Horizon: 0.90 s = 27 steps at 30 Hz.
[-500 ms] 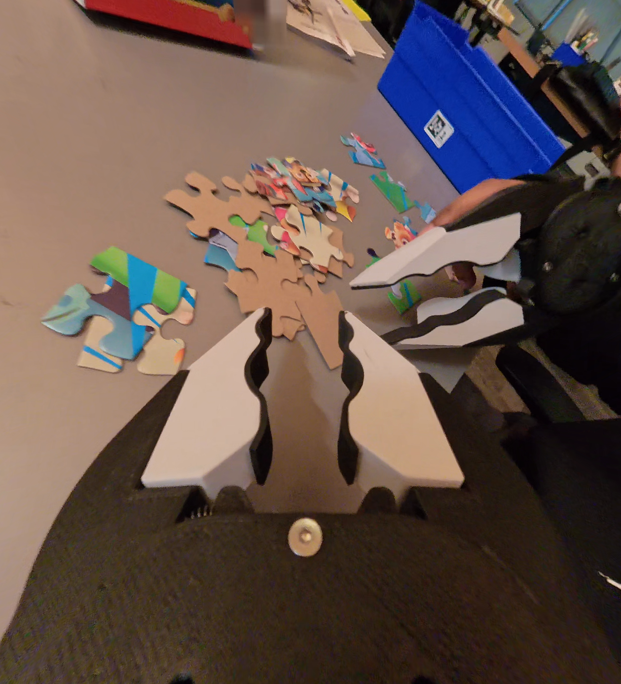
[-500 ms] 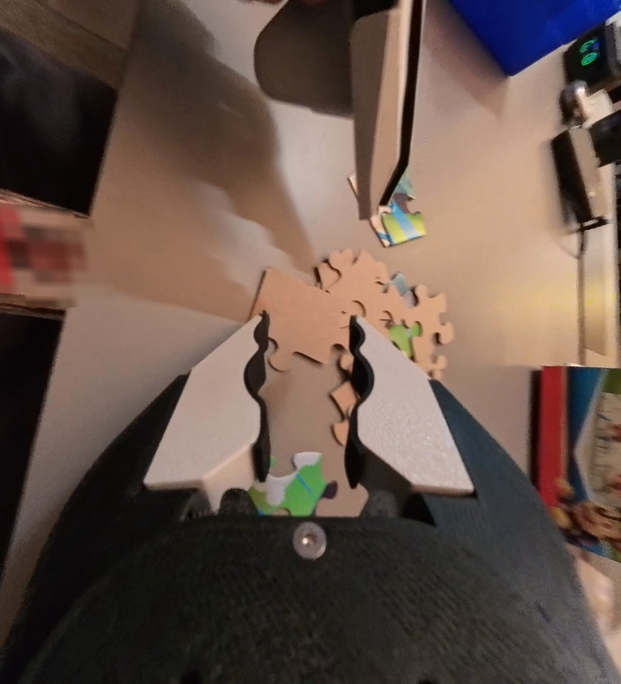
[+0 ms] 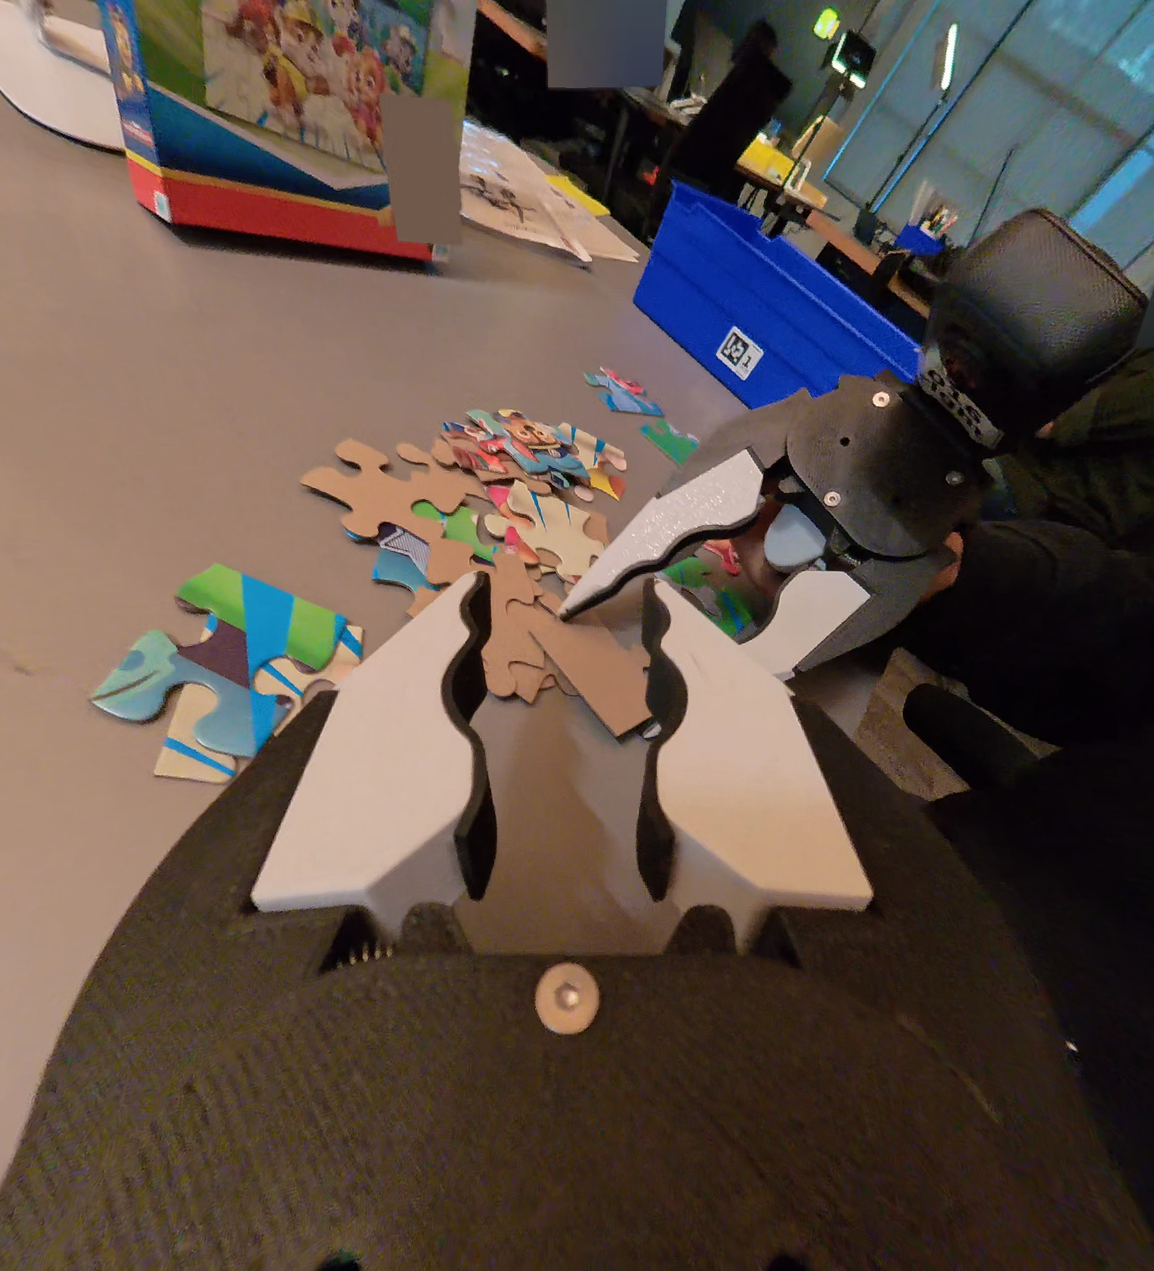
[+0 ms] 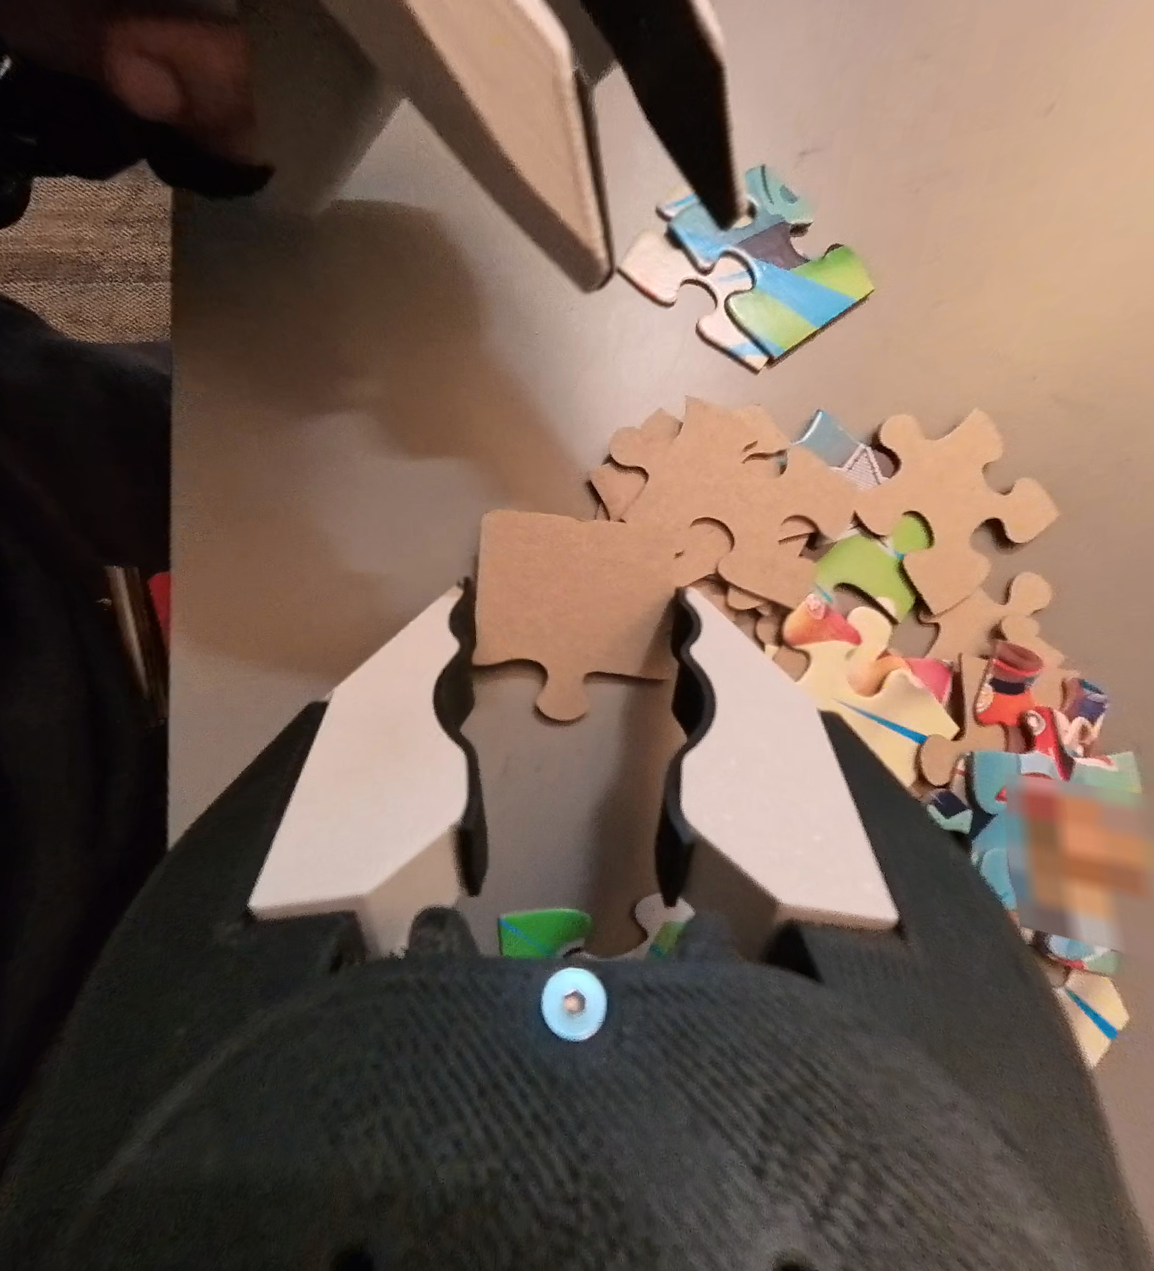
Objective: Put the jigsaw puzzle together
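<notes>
Two handheld grippers meet over one face-down puzzle piece (image 3: 594,667) at the near edge of a grey table (image 3: 147,413). The left gripper (image 3: 563,581) hovers with its jaws apart, holding nothing; the piece lies tilted just past its fingertips, one corner close against the right-hand pad.

The right gripper (image 4: 572,591) stands wider open and straddles the same piece. In the left wrist view, one of its fingertips (image 3: 577,605) rests on the brown cardboard face. We see nothing clamped.

We judge the main risk to be a slip. The card is thin and lies partly over its neighbours, so a fingertip pressing on it could skid it sideways or tip it onto the loose heap (image 3: 491,495) just beyond. The two tools also sit very close together, and closing either one could knock the other.

To the left, well clear, lie a few joined green and blue pieces (image 3: 230,660). Farther back stand the puzzle box (image 3: 271,137), some papers (image 3: 532,199) and a blue bin (image 3: 753,302).
</notes>
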### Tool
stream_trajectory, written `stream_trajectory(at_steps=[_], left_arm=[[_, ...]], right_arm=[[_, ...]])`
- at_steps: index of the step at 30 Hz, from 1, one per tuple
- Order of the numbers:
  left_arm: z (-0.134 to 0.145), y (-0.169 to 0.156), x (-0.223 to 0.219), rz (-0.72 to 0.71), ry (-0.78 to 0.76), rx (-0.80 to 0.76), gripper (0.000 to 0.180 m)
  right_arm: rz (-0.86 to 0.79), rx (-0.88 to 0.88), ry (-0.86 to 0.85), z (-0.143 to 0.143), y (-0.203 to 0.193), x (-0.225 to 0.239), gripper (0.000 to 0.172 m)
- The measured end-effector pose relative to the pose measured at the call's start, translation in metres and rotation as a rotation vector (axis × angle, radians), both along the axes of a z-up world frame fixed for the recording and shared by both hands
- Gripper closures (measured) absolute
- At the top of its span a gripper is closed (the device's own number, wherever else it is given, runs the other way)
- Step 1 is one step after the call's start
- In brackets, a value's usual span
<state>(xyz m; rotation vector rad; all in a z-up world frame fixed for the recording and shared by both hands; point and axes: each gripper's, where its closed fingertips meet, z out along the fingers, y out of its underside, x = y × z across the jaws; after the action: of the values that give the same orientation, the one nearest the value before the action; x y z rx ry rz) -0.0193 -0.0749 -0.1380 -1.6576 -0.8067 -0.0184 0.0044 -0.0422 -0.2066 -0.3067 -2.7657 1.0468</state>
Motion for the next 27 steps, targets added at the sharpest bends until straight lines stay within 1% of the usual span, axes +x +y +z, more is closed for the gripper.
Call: stream_trajectory(at_steps=[2,4,6,10,13,15,18,21,24,26,27], left_arm=[[0.0,-0.002,-0.008,0.009,0.014,0.001,0.138],[-0.001,-0.002,-0.012,0.0,0.01,-0.013,0.134],[0.001,-0.002,-0.013,-0.015,0.03,-0.014,0.133],[0.009,0.001,-0.004,-0.07,0.102,-0.025,0.129],[0.017,0.012,0.007,-0.126,0.203,-0.034,0.124],[0.02,0.021,0.013,-0.174,0.268,-0.048,0.124],[0.017,0.033,0.014,-0.216,0.296,-0.064,0.125],[0.011,0.041,0.011,-0.249,0.247,-0.04,0.131],[0.019,0.047,0.007,-0.281,0.213,0.038,0.137],[0.024,0.052,0.011,-0.318,0.236,0.059,0.148],[0.025,0.053,0.014,-0.339,0.252,0.057,0.16]], right_arm=[[-0.016,-0.019,0.01,0.002,0.0,-0.003,0.129],[-0.034,-0.082,-0.007,0.01,-0.002,-0.002,0.144],[-0.062,-0.158,-0.012,0.019,-0.001,-0.002,0.155],[-0.109,-0.244,0.036,0.042,0.008,-0.003,0.166],[-0.119,-0.292,0.092,0.062,0.016,-0.002,0.172],[-0.119,-0.315,0.125,0.073,0.021,-0.003,0.172],[-0.12,-0.347,0.151,0.083,0.029,-0.005,0.172],[-0.101,-0.415,0.114,0.091,0.033,-0.005,0.172],[-0.015,-0.519,0.004,0.1,0.03,0.0,0.172],[0.001,-0.561,-0.047,0.103,0.032,-0.005,0.172],[0.003,-0.581,-0.054,0.105,0.034,-0.008,0.172]])
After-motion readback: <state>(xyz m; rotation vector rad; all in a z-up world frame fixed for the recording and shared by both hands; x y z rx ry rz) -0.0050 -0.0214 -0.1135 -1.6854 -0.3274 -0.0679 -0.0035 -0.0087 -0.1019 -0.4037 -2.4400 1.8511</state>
